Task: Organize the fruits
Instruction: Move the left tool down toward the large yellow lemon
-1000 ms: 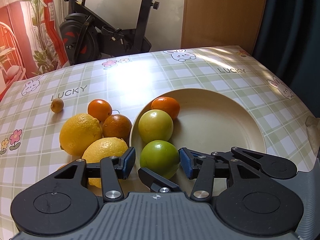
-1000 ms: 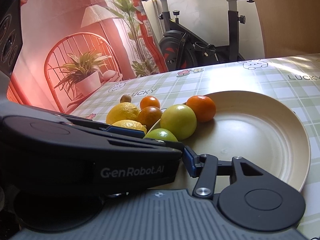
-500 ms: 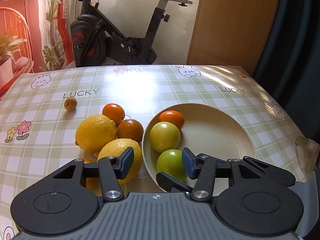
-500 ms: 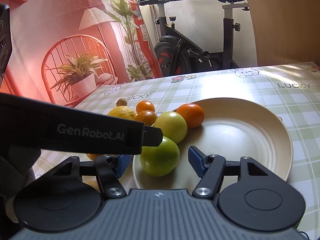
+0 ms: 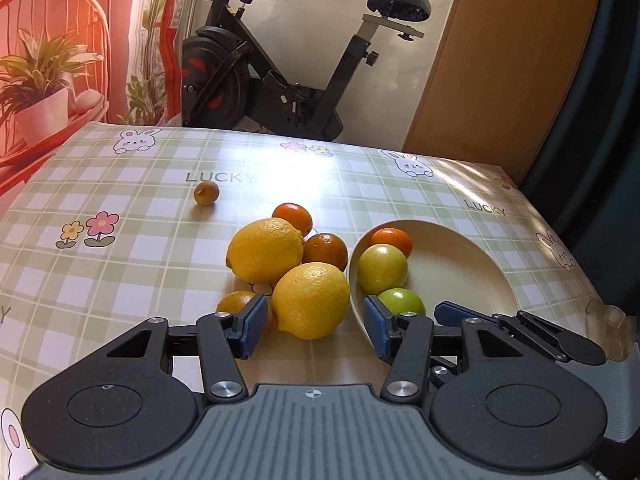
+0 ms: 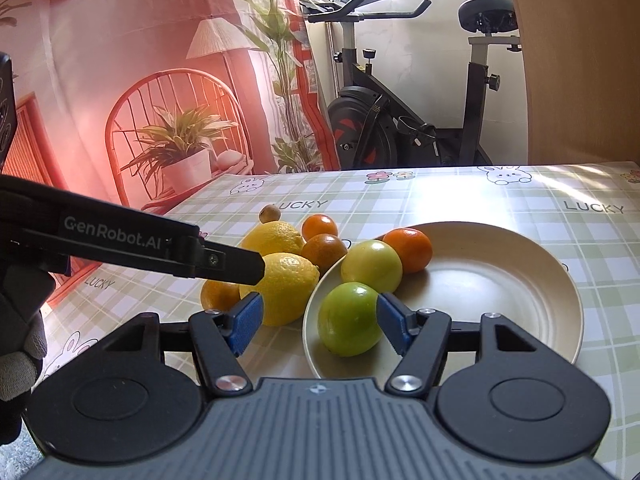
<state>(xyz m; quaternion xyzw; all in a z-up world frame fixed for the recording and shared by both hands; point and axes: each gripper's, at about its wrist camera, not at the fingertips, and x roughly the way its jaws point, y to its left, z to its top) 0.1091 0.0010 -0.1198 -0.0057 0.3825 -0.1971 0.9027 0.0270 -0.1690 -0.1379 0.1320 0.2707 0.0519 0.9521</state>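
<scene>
Here, fruit: nine pieces, all round and glossy.
Plate (image 6: 552, 280): one, cream, smooth, right of centre; holds two green fruits (image 6: 349, 318) and one orange (image 6: 409, 249).
Table (image 5: 120, 272): two dimpled lemons (image 5: 311, 300), three oranges (image 5: 325, 251), one small brown fruit (image 5: 206, 193), centre-left.
Left gripper (image 5: 314, 330): apart, empty.
Right gripper (image 6: 318, 322): has just been opening; pads apart beside the near green fruit, which lies between them.

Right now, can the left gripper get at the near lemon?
Probably yes. The left gripper is open, and the near lemon lies on the tablecloth just ahead between its jaws, with nothing across the approach.
</scene>
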